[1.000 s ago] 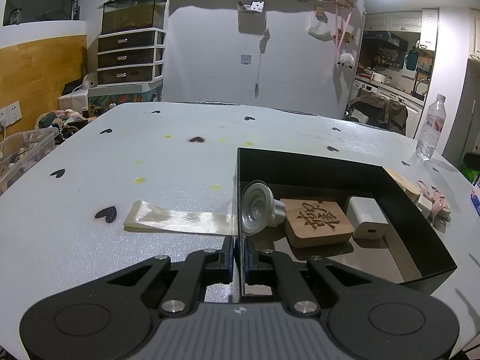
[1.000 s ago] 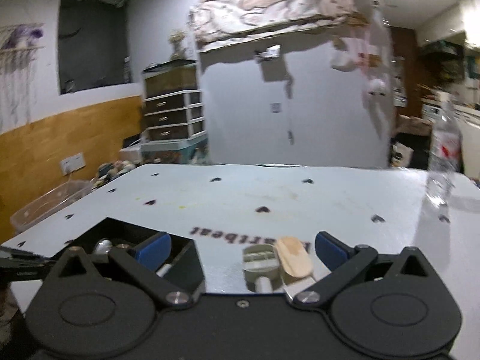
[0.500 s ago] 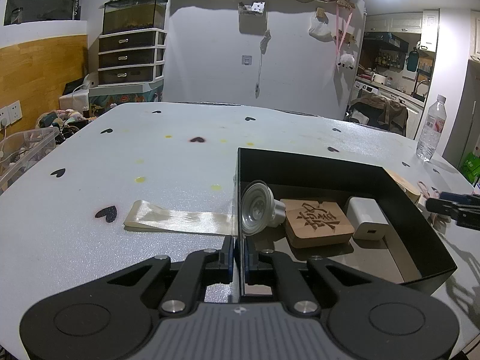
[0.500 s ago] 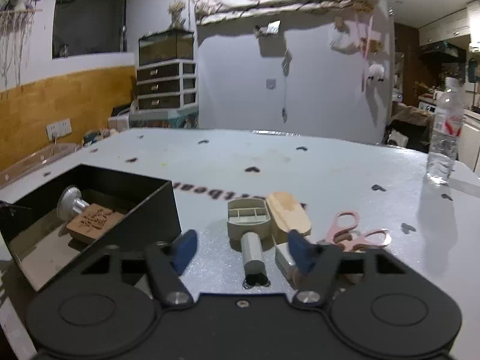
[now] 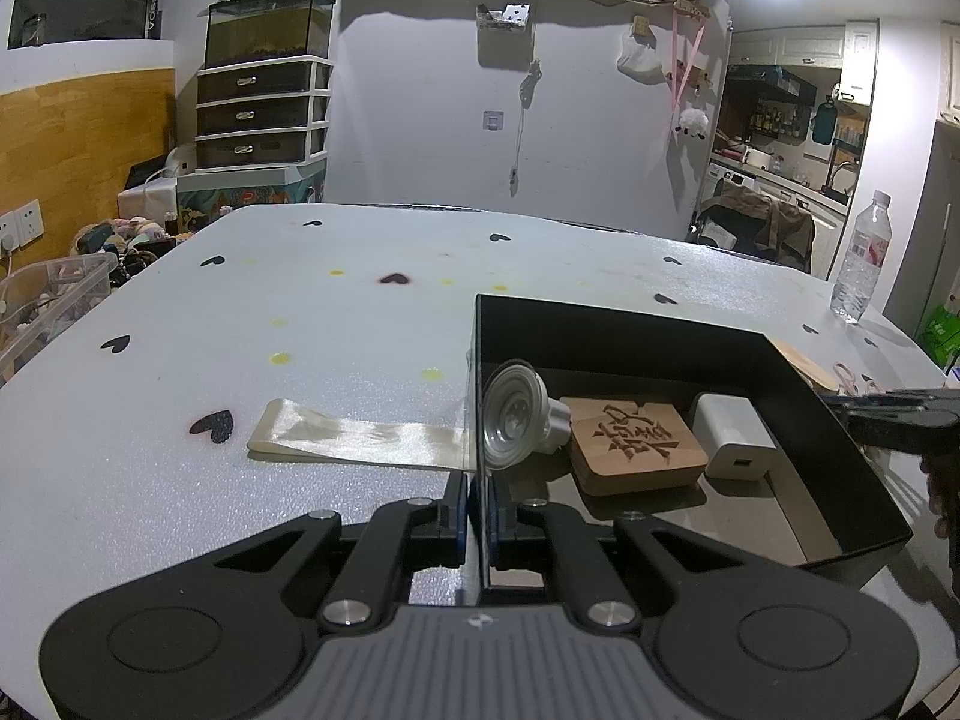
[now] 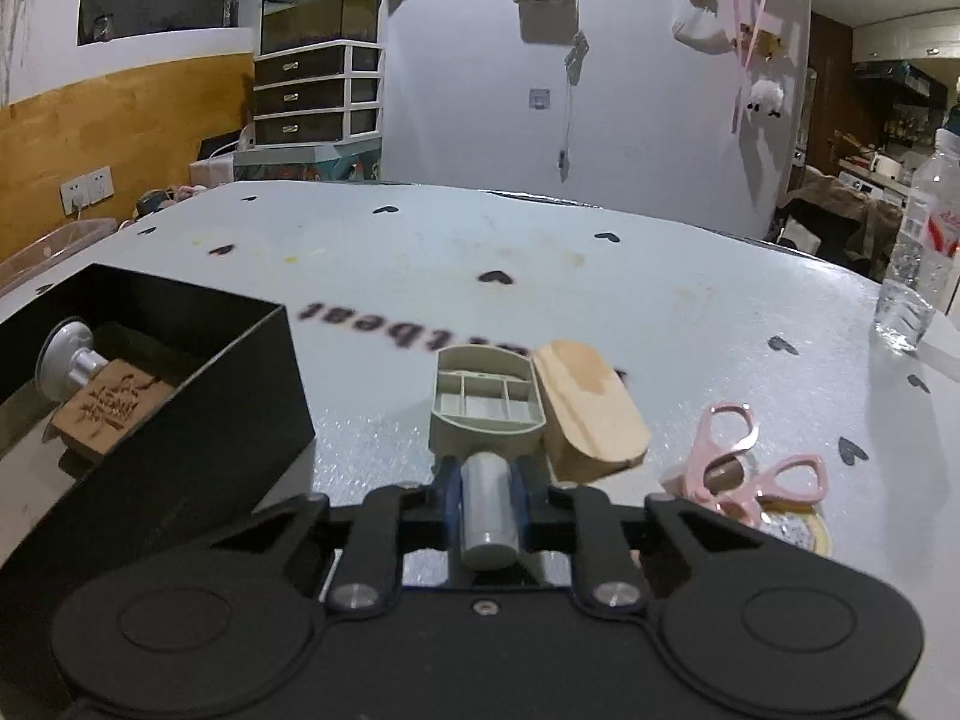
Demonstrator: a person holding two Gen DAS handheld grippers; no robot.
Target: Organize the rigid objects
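My left gripper [image 5: 477, 501] is shut on the near left wall of a black box [image 5: 630, 324]. The box holds a clear suction cup [image 5: 510, 414], a carved wooden block [image 5: 636, 444] and a white charger [image 5: 732, 435]. My right gripper [image 6: 487, 492] is shut on the grey cylindrical handle [image 6: 489, 510] of a beige scraper tool [image 6: 487, 405] lying on the table, right of the box [image 6: 180, 414]. A wooden oval piece [image 6: 591, 414] touches the tool's right side. The right gripper also shows in the left wrist view [image 5: 888, 414].
Pink scissors [image 6: 756, 468] lie right of the tool, over a small round item [image 6: 792, 531]. A water bottle [image 6: 918, 246] stands at the far right. A cream ribbon [image 5: 360, 435] lies left of the box. A clear bin [image 5: 48, 306] sits off the table's left edge.
My right gripper has moved forward and closed its jaws on the tool's handle. It has come further into the left wrist view. The left gripper and box have not moved.
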